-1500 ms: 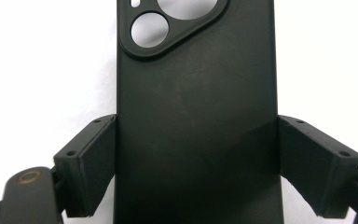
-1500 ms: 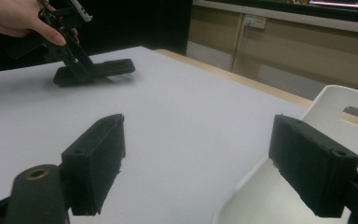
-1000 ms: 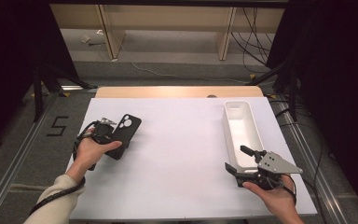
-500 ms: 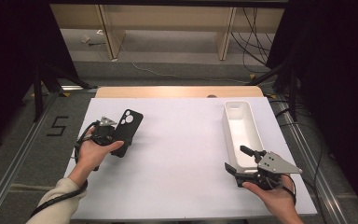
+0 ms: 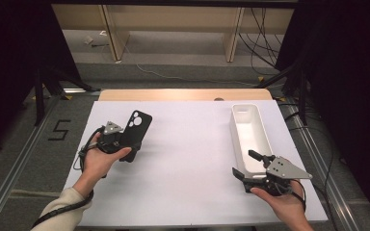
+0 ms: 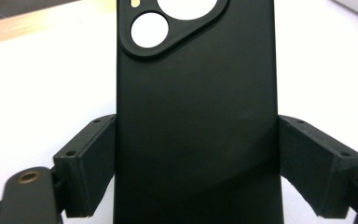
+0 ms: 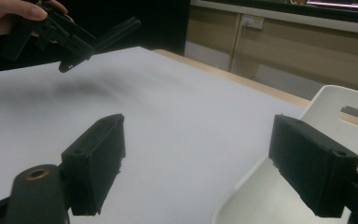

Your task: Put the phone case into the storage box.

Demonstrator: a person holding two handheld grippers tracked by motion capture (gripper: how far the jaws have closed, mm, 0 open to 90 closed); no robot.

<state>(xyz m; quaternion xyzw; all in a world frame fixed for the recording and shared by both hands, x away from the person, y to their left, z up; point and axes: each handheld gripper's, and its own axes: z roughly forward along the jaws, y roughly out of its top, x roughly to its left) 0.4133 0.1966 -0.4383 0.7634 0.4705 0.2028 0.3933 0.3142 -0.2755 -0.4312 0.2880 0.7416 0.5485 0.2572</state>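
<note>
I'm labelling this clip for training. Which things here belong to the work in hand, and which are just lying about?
In the work:
- phone case, clamped in the left gripper
- white bin, beside the open right gripper

Lying about:
- cables on the floor behind the table

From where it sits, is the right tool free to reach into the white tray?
Probably yes. The right tool rests open at the near end of the white tray, which looks empty, with nothing between them. The left tool holds the phone case far across the table.
</note>
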